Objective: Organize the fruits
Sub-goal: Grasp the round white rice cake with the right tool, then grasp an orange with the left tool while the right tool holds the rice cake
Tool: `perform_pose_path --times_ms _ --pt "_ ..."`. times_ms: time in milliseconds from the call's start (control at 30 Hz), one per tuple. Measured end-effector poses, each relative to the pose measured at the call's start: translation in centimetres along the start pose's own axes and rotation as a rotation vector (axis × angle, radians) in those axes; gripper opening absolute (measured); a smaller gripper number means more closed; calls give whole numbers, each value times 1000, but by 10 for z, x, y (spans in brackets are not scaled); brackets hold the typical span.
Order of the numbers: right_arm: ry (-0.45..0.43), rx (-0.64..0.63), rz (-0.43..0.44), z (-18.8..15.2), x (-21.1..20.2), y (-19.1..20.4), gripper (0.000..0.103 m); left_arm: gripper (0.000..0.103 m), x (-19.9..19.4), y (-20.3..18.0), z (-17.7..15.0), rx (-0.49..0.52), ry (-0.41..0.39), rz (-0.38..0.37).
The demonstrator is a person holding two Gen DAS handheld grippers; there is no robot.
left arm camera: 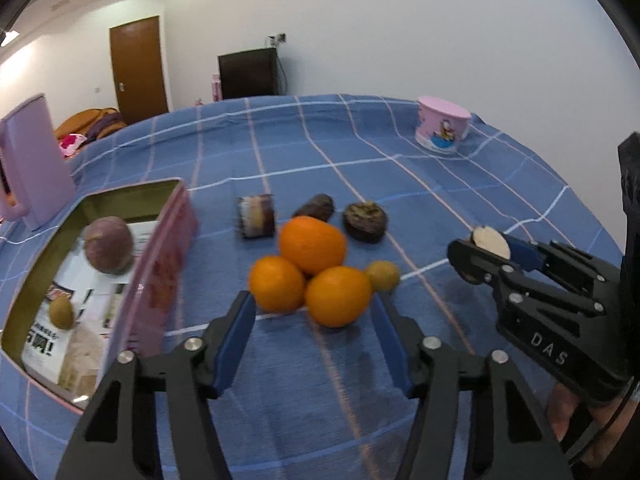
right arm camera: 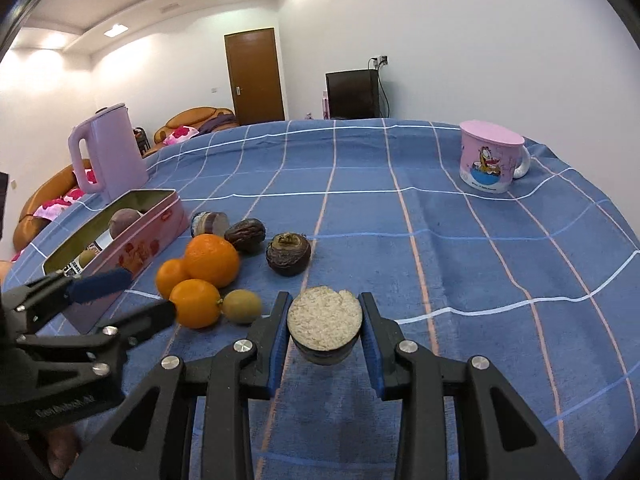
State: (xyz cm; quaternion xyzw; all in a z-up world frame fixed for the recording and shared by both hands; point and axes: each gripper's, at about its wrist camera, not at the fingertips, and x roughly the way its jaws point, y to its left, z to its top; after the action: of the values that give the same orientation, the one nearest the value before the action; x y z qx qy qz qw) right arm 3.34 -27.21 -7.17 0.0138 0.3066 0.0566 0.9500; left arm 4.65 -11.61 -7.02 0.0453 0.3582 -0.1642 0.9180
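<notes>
Three oranges [left arm camera: 312, 244] [right arm camera: 211, 260] lie piled mid-table with a small kiwi [left arm camera: 383, 276] [right arm camera: 241, 306] beside them. Behind them lie a cut purple piece [left arm camera: 256, 216], a dark wrinkled fruit [left arm camera: 314, 206] and a dark round fruit [left arm camera: 365, 222] [right arm camera: 289, 255]. A pink tin box [left arm camera: 160, 272] [right arm camera: 132, 248] on the left holds a purple fruit [left arm camera: 108, 250] and a kiwi [left arm camera: 61, 312]. My left gripper [left arm camera: 314, 320] [right arm camera: 132, 296] is open, just in front of the oranges. My right gripper [right arm camera: 324, 320] [left arm camera: 486, 256] is shut on a halved dark fruit [right arm camera: 325, 324] with a pale cut face, held above the cloth.
A blue checked cloth [right arm camera: 440, 260] covers the table. A lilac kettle [right arm camera: 108, 152] [left arm camera: 28, 164] stands behind the tin box. A pink cartoon mug [right arm camera: 490, 158] [left arm camera: 442, 130] with a lid stands at the far right. Sofas, a door and a dark cabinet lie beyond.
</notes>
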Motion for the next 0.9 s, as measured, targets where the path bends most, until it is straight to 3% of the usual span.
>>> perform_pose_path --times_ms 133,533,600,900 --pt "-13 23 8 -1 -2 -2 35 55 6 -4 2 1 22 -10" --pt "0 31 27 -2 0 -2 35 55 18 -19 9 47 41 5" --pt "-2 21 22 -3 -1 -1 35 41 19 -15 9 38 43 -5" --pt "-15 28 32 -3 -3 -2 35 41 17 -9 6 4 48 -39"
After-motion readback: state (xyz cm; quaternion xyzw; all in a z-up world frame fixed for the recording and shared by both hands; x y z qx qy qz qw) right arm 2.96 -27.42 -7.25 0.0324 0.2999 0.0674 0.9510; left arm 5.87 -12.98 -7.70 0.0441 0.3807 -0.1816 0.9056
